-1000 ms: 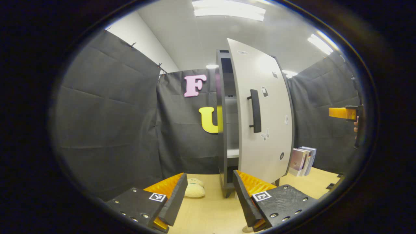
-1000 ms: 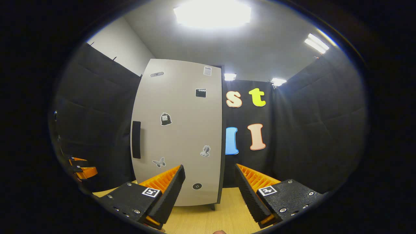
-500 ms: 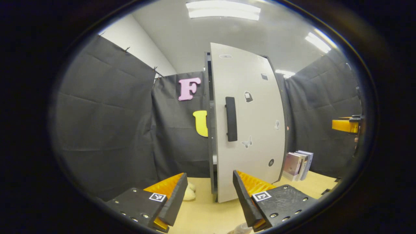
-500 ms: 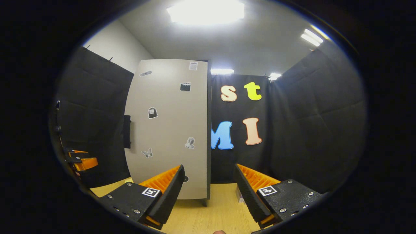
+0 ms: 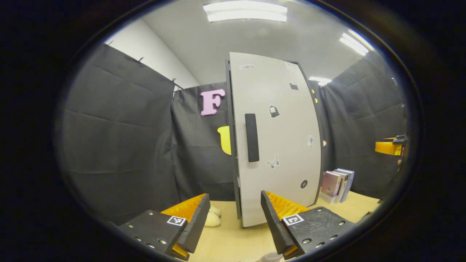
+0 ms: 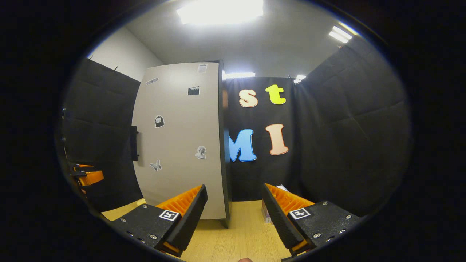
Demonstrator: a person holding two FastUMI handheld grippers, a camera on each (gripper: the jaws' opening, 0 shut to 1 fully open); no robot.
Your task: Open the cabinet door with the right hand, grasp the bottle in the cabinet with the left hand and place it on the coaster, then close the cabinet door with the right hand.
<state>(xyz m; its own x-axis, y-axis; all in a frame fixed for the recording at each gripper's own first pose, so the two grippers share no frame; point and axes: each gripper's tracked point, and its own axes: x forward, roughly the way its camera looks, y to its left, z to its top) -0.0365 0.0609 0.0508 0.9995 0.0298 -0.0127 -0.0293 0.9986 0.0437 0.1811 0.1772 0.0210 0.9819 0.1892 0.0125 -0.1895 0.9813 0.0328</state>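
My cabinet door point(image 5: 276, 145) stands upright ahead of me, a pale grey panel dotted with small dark stickers; its black vertical handle point(image 5: 251, 137) sits near the left edge; the door lies shut or nearly so against the dark cabinet point(image 5: 230, 145); in the right gripper view it point(image 6: 178, 145) shows its face, the handle point(image 6: 134, 143) in profile.

Pale grey cabinet door point(image 5: 276, 138) with black handle point(image 5: 251, 137), orange-and-black left gripper point(image 5: 235, 222), tan table point(image 5: 233, 242)
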